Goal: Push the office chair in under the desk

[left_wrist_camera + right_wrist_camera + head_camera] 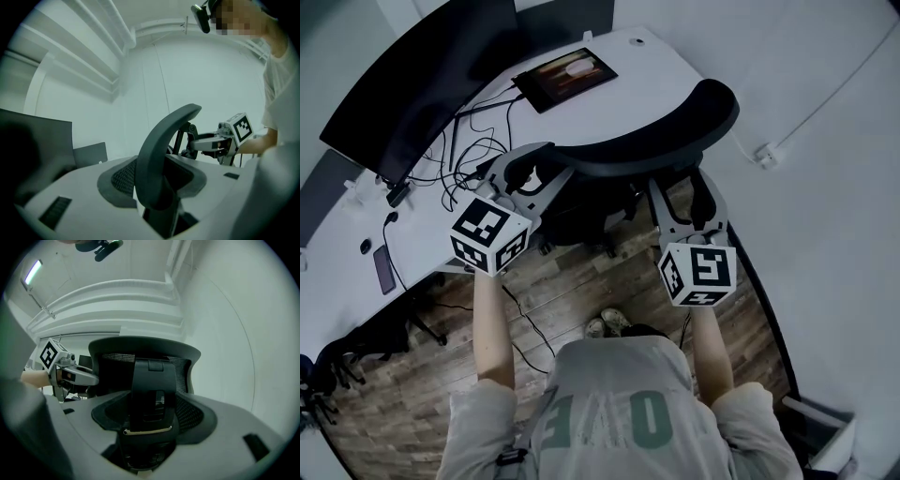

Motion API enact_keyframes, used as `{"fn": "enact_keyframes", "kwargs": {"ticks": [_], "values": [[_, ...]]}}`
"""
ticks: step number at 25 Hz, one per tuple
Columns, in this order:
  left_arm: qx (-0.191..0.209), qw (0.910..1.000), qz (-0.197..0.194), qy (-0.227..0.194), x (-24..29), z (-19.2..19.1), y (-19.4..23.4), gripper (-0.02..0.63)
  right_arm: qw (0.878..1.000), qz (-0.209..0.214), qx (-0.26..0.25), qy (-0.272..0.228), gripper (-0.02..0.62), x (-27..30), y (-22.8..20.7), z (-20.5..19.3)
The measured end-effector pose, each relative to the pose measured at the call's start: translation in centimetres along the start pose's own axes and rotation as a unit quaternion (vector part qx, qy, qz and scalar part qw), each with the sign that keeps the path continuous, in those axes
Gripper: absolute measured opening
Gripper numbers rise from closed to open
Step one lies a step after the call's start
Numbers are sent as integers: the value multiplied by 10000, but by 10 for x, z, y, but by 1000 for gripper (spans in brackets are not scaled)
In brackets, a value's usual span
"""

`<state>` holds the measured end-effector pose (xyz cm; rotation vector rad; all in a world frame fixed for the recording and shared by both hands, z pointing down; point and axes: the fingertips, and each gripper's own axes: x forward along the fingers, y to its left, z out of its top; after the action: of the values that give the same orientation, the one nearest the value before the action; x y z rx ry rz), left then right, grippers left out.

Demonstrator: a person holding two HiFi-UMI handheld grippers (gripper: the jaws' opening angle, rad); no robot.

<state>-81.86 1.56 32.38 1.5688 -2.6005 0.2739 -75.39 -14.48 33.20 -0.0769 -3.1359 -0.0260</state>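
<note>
Head view: the office chair [647,141] stands just beside the table [661,66], backrest toward the person. It is probably heavy but free-rolling, so a push on its stiff back suits. Both forearms reach toward the table.

Left gripper view: the left tool [157,187] clamps the backrest rim [159,140].

Right gripper view: the right tool [147,427] clamps the rear spine [149,390].

Dim greenish light — fisheye edges dark, warped.

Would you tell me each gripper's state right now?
Left gripper: closed on the backrest edge of the office chair.
Right gripper: closed on the office chair too.
</note>
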Motion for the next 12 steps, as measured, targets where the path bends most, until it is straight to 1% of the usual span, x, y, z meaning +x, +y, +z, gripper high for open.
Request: {"fn": "enact_keyframes", "kwargs": {"ticks": [3,8,12], "values": [[-8,10000,0,-6,-1,-3,8,184,9999,-100,-1,-82,288,2,6,-1],[-62,10000,51,-37,-11,-6,26,190,9998,-75,-43,-169,288,8,26,0],[-68,9999,61,-61,-12,-8,30,195,9996,-193,-30,-211,288,8,29,-1]]}}
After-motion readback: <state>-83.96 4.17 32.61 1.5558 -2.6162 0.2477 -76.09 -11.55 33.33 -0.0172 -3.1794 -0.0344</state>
